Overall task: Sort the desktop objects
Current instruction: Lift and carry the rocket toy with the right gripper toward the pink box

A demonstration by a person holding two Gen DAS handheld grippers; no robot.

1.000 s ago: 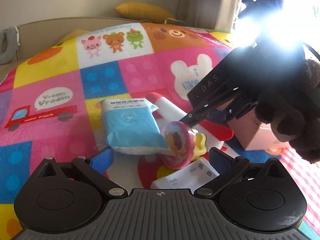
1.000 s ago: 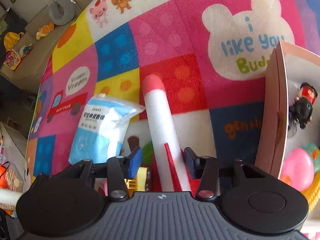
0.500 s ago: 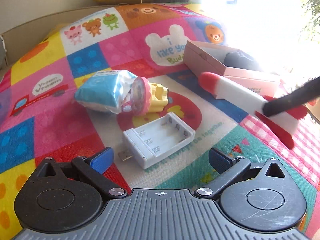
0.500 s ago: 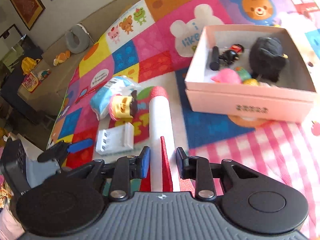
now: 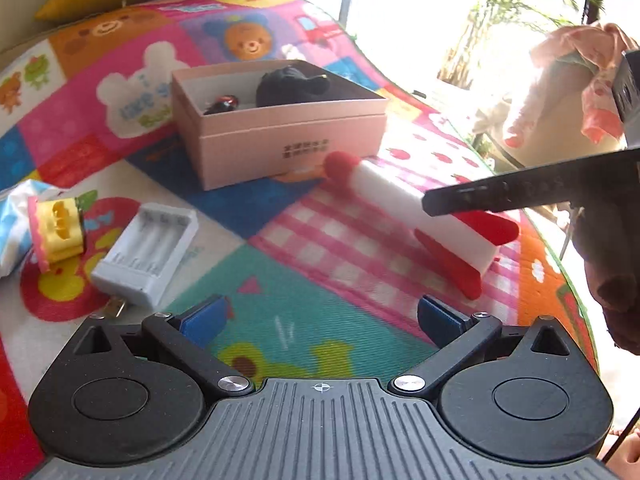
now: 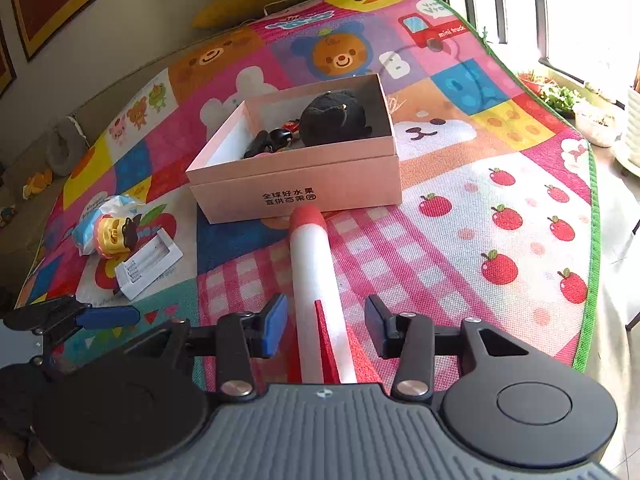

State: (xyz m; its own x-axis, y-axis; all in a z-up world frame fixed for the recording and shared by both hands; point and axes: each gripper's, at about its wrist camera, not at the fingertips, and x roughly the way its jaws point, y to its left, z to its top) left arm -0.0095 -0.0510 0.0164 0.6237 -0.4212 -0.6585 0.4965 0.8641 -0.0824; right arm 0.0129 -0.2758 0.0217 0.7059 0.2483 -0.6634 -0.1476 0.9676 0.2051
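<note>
Blue rubber pads line the fingers of the right gripper [image 6: 325, 325], whose jaws are opening; the foam rocket [image 6: 316, 284] lies between them, with a gap visible on both sides of its white round body. Its red fin stands up near the pads, and its red rounded nose touches or nearly touches the front wall of the pink cardboard box [image 6: 296, 196]. On this wall two lines of black Chinese characters are printed. The left gripper [image 5: 320, 314] hangs over the mat with its jaws spread wide and nothing between them. The play mat [image 6: 460, 240] has a woven-looking surface with pink checks, red apples and cartoon bears; further away I can read "mini truck" and a big letter "B". To the left of the rocket lie a white plastic battery charger [image 6: 148, 264] with ribbed slots, a yellow toy figure [image 6: 114, 236] and a soft blue-white packet [image 6: 90, 216]. Inside the open box sit a black plush toy [image 6: 334, 120] and a small black-and-red figure [image 6: 280, 136].
</note>
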